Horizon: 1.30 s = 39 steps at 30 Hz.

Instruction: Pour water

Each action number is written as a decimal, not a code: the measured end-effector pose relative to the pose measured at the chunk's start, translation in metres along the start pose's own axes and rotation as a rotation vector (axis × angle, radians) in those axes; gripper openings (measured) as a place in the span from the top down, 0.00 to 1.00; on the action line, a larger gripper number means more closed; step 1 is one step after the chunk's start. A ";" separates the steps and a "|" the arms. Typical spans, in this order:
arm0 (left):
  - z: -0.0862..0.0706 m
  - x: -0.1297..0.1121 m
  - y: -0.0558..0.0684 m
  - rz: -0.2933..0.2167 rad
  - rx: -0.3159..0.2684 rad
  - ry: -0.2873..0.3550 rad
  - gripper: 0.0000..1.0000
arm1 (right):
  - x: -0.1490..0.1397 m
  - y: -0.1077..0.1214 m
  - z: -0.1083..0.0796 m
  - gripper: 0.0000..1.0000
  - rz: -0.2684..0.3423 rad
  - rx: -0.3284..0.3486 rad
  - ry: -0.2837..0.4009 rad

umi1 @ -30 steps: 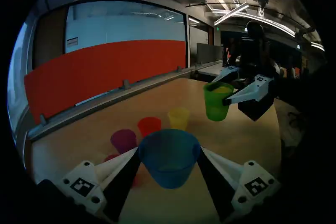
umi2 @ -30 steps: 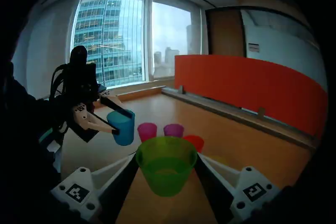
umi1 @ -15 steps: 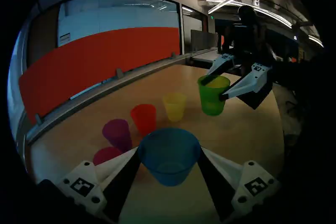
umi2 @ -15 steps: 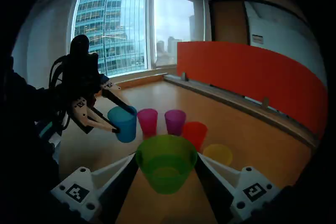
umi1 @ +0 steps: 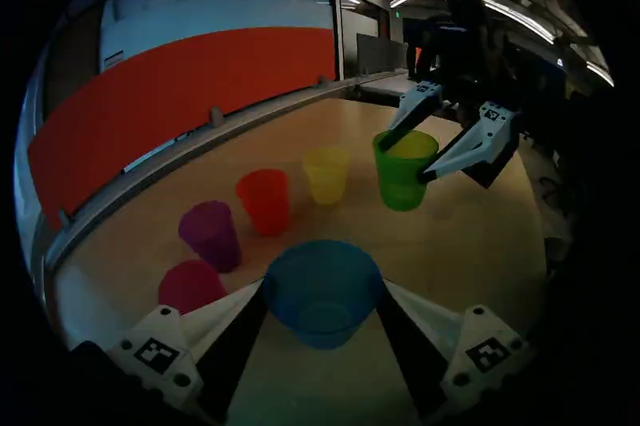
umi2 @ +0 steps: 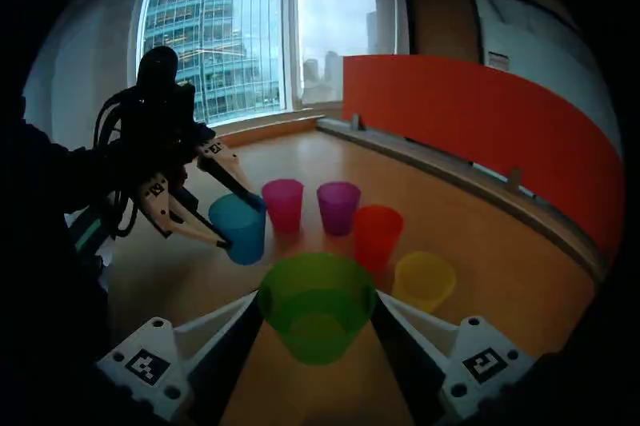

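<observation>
My left gripper (umi1: 322,306) is shut on a blue cup (umi1: 322,290), held upright above the wooden table (umi1: 472,242). In the right gripper view the same blue cup (umi2: 238,226) sits between the left gripper's fingers (umi2: 210,214) at mid-left. My right gripper (umi2: 317,310) is shut on a green cup (umi2: 317,304) with a little liquid at its bottom. The left gripper view shows that green cup (umi1: 402,169) held by the right gripper (umi1: 410,156) at upper right.
A row of cups stands on the table: pink (umi1: 190,286), purple (umi1: 211,233), red (umi1: 264,200) and yellow (umi1: 326,173). An orange partition (umi1: 160,90) runs along the table's far edge. Large windows (umi2: 216,42) lie beyond the table's end.
Both views have tipped downward and risen, so the row of cups on the table shows more fully. Both cups stay gripped and upright.
</observation>
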<state>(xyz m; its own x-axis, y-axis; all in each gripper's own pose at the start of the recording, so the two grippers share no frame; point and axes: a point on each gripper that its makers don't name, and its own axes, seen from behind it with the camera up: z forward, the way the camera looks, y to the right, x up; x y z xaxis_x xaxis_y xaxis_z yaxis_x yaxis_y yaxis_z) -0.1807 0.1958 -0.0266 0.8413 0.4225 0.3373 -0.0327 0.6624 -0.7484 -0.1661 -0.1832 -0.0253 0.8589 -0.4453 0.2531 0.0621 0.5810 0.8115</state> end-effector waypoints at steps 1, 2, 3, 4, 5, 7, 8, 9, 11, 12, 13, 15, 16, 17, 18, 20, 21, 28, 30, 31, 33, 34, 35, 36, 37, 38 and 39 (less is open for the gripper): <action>0.001 -0.002 0.001 0.001 -0.003 -0.004 0.11 | -0.002 0.000 0.001 0.08 -0.002 -0.001 -0.006; 0.002 -0.004 0.001 0.001 -0.005 -0.008 0.11 | -0.004 0.001 0.002 0.08 -0.003 -0.001 -0.011; 0.003 -0.005 0.002 0.001 -0.006 -0.010 0.11 | -0.006 0.001 0.003 0.08 -0.002 -0.001 -0.015; 0.004 -0.006 0.002 0.001 -0.008 -0.012 0.11 | -0.007 0.001 0.004 0.08 -0.001 -0.001 -0.018; 0.005 -0.008 0.003 0.000 -0.010 -0.014 0.11 | -0.008 0.001 0.005 0.08 0.000 0.000 -0.022; 0.007 -0.010 0.004 0.001 -0.012 -0.019 0.11 | -0.011 0.001 0.007 0.08 0.003 0.000 -0.028; 0.008 -0.012 0.004 0.002 -0.013 -0.021 0.11 | -0.013 0.001 0.008 0.08 0.004 0.000 -0.031; 0.009 -0.013 0.005 0.003 -0.015 -0.023 0.11 | -0.015 0.001 0.008 0.08 0.003 0.000 -0.035; 0.011 -0.017 0.006 0.007 -0.020 -0.028 0.11 | -0.019 0.000 0.010 0.08 0.000 -0.001 -0.044; 0.012 -0.018 0.007 0.009 -0.021 -0.029 0.11 | -0.021 0.000 0.011 0.08 -0.001 -0.001 -0.049; 0.013 -0.019 0.007 0.012 -0.023 -0.031 0.11 | -0.024 -0.001 0.011 0.08 -0.002 0.000 -0.055; 0.014 -0.021 0.009 0.016 -0.026 -0.032 0.11 | -0.029 -0.002 0.012 0.08 -0.003 0.001 -0.065; 0.015 -0.022 0.009 0.018 -0.028 -0.031 0.11 | -0.031 -0.003 0.013 0.08 -0.002 0.002 -0.069; 0.015 -0.023 0.010 0.020 -0.029 -0.030 0.11 | -0.033 -0.004 0.014 0.08 -0.001 0.004 -0.073; 0.016 -0.024 0.010 0.019 -0.030 -0.032 0.11 | -0.035 -0.005 0.014 0.08 0.001 0.004 -0.077; 0.016 -0.027 0.010 0.016 -0.031 -0.036 0.11 | -0.040 -0.006 0.016 0.08 0.004 0.006 -0.085; 0.017 -0.028 0.010 0.014 -0.033 -0.039 0.11 | -0.041 -0.006 0.016 0.08 0.005 0.006 -0.088; 0.018 -0.035 0.011 0.010 -0.039 -0.050 0.11 | -0.049 -0.009 0.019 0.08 0.000 0.006 -0.104; 0.017 -0.035 0.011 0.008 -0.040 -0.050 0.11 | -0.051 -0.009 0.020 0.08 -0.003 0.005 -0.107; 0.017 -0.036 0.011 0.007 -0.040 -0.050 0.11 | -0.052 -0.009 0.020 0.08 -0.004 0.005 -0.109; 0.016 -0.036 0.011 0.004 -0.041 -0.051 0.11 | -0.053 -0.009 0.021 0.08 -0.006 0.003 -0.112; 0.016 -0.037 0.010 0.002 -0.042 -0.052 0.11 | -0.054 -0.009 0.021 0.08 -0.007 0.002 -0.113; 0.016 -0.037 0.010 0.001 -0.042 -0.052 0.11 | -0.054 -0.009 0.021 0.08 -0.008 0.001 -0.114; 0.016 -0.038 0.010 0.000 -0.043 -0.054 0.11 | -0.055 -0.009 0.022 0.08 -0.008 0.000 -0.115; 0.016 -0.039 0.011 -0.002 -0.045 -0.057 0.11 | -0.057 -0.008 0.022 0.08 -0.009 -0.003 -0.116; 0.016 -0.039 0.011 -0.003 -0.046 -0.059 0.11 | -0.058 -0.008 0.022 0.08 -0.009 -0.004 -0.117; 0.016 -0.040 0.011 -0.002 -0.045 -0.060 0.11 | -0.059 -0.008 0.023 0.08 -0.009 -0.006 -0.117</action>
<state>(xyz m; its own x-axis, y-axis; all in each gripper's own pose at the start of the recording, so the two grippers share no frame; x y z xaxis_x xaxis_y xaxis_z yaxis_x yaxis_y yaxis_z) -0.2233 0.1959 -0.0391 0.8072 0.4586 0.3716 -0.0053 0.6351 -0.7724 -0.2284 -0.1770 -0.0344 0.7928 -0.5274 0.3056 0.0733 0.5803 0.8111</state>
